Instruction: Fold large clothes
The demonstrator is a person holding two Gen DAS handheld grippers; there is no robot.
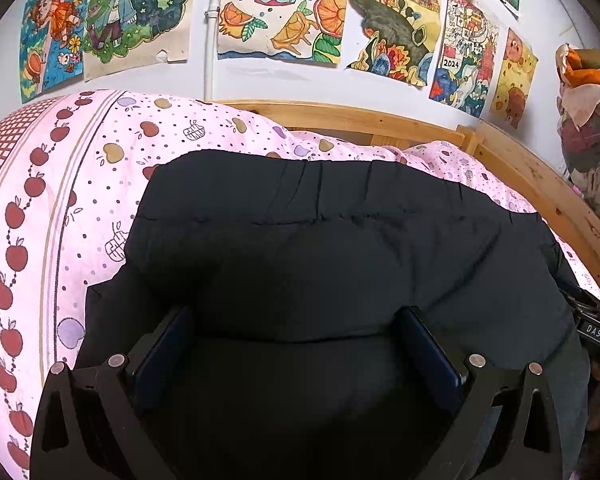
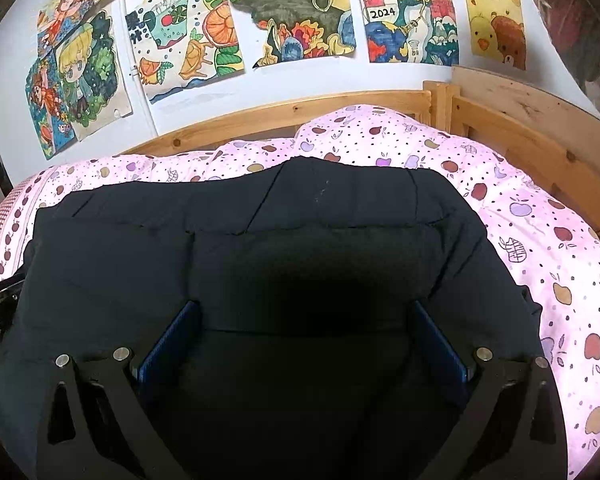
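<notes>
left wrist view: a black padded garment (image 1: pixel 332 248) lies spread across a pink apple-print quilt (image 1: pixel 60 200) on a bed with a pale wooden frame (image 1: pixel 364 120), filling most of the picture. the left gripper (image 1: pixel 296 320) hovers low over the near part of the garment, its two blue-padded fingers (image 1: pixel 164 352) standing wide apart with dark fabric bulging between them; neither finger visibly pinches the cloth, so it has hold of nothing that can be seen. at the right edge of the garment part of the other tool shows, with a label reading "das" (image 1: pixel 594 330). beyond the wooden frame, a row of colourful children's drawings (image 1: pixel 280 12) hangs on the white wall. right wrist view: the same garment (image 2: pixel 260 240) sits on the quilt (image 2: pixel 540 240), its far hem running just short of the frame (image 2: pixel 300 116), with quilt showing on its right side and beyond it. the right gripper (image 2: pixel 306 320) is likewise spread wide over the cloth, blue pads (image 2: pixel 168 340) on either side of a raised fold, gripping nothing visible. drawings (image 2: pixel 292 12), one marked "2024", line the wall above the frame.
</notes>
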